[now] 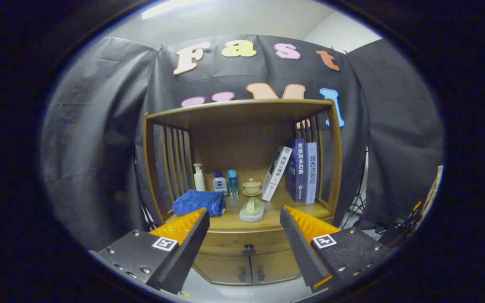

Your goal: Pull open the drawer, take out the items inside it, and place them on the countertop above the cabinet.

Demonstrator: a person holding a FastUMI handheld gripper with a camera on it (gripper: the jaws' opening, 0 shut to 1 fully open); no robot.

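Wooden cabinet [242,168] ahead, drawer [246,242] apparently closed; claw [242,219] spread, holding nothing; book spines illegible.

The wooden cabinet [242,235] stands against the booth wall, its drawer [246,243] shut flush, a small dark knob [249,249] at the middle. The drawer sits just under the worktop [274,212] and above two closed doors [246,267].

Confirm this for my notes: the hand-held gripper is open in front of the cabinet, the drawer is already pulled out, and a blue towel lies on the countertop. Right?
Not quite. The gripper view shows the drawer closed, flush with the cabinet front. The rest holds: the hand-held gripper is open, and the blue towel lies on the countertop.
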